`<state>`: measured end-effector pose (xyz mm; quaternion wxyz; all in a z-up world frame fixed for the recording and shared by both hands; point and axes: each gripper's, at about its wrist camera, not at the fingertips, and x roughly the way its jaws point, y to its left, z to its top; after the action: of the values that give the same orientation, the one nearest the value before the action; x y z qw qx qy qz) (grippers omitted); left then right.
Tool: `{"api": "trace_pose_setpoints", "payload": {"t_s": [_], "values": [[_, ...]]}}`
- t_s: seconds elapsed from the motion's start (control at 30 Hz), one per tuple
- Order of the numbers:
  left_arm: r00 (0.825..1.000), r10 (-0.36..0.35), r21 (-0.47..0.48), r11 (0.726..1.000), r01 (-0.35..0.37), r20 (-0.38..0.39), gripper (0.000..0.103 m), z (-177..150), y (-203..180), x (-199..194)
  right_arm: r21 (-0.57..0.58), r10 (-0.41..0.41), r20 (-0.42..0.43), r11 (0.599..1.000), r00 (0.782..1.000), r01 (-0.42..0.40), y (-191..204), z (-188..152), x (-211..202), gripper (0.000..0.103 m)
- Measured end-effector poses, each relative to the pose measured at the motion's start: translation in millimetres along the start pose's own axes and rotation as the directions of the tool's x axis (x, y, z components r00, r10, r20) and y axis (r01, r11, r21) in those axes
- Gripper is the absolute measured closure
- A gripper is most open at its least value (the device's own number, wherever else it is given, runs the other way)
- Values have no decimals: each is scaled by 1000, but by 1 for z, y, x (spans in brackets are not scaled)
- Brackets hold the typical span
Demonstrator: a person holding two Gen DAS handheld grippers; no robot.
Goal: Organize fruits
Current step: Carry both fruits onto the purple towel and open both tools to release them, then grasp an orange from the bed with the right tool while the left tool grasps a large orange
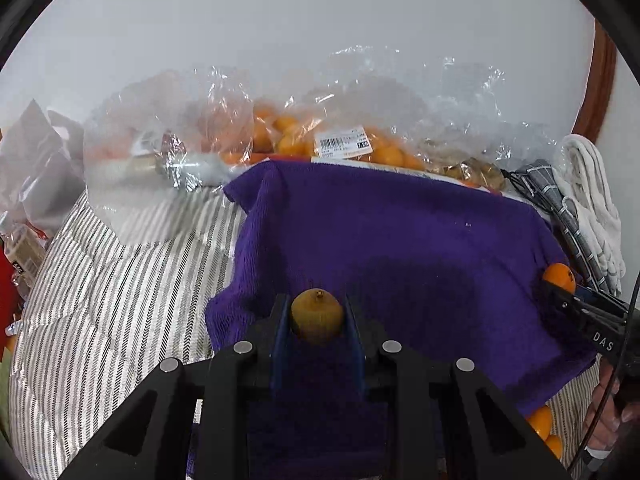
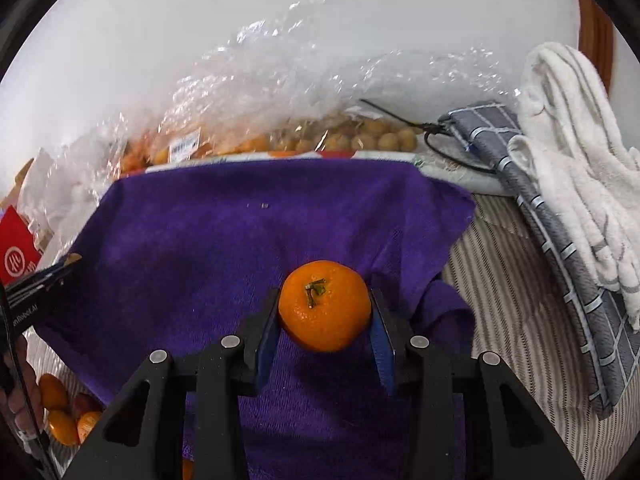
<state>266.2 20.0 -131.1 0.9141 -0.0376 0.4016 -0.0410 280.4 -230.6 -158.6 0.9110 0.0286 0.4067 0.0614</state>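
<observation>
A striped bedcover (image 1: pixel 100 280) fills the lower left of the left wrist view and shows again at the right of the right wrist view. Over it lies a purple towel (image 1: pixel 380 232), spread across the middle of both views and rumpled at its edges. Behind the towel, along the upper middle of the frames, crumpled clear plastic bags (image 1: pixel 224 120) stand against a pale wall; one with a barcode label holds a heap of oranges (image 1: pixel 280 136), and another to its right holds small tan round fruits (image 2: pixel 380 136). At the right edge a white towel (image 2: pixel 576 152) lies piled beside a folded grey checked cloth (image 2: pixel 560 240), with a black cord (image 2: pixel 432 136) running off the cloth's upper end. A red packet (image 2: pixel 16 248) sits at the left edge of the right wrist view.

The right gripper (image 2: pixel 325 312) is clamped on a mandarin (image 2: pixel 324 306), stem facing the camera, its blue pads pressing both sides, held above the lower middle of the purple towel. The left gripper (image 1: pixel 317 316) is clamped on a small brownish-yellow fruit (image 1: pixel 317 316), also above the towel near its lower left edge. In the left wrist view the right gripper shows at the right edge, the mandarin at its tip.

A few loose oranges (image 2: pixel 60 416) lie on the bedcover at the lower left of the right wrist view, just off the towel's edge, beside a hand (image 2: pixel 16 396) on the left gripper.
</observation>
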Motion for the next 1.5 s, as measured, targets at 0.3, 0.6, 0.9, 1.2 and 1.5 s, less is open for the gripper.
{"api": "trace_pose_setpoints", "payload": {"t_s": [0.3, 0.6, 0.9, 1.2, 1.5], "values": [[999, -1, 35, 999, 3, -51, 78, -3, -12, 2, -41, -15, -21, 999, 1000, 14, 10, -3, 7, 61], [997, 14, 39, 999, -11, -73, 78, -6, -14, 5, -58, -24, 0, 998, 1000, 24, 11, -5, 4, 52], [997, -11, 17, 1000, 12, -75, 73, -4, -11, 4, -66, -10, 8, 998, 1000, 10, 11, -8, -3, 48], [999, -46, -19, 999, 46, 24, 53, 2, -6, -17, -88, -52, 90, 994, 995, 59, 15, -8, -28, 44], [983, 71, -13, 997, -70, 171, 53, 6, -3, -56, -82, -16, 87, 996, 996, 23, 24, -5, -47, 42]]}}
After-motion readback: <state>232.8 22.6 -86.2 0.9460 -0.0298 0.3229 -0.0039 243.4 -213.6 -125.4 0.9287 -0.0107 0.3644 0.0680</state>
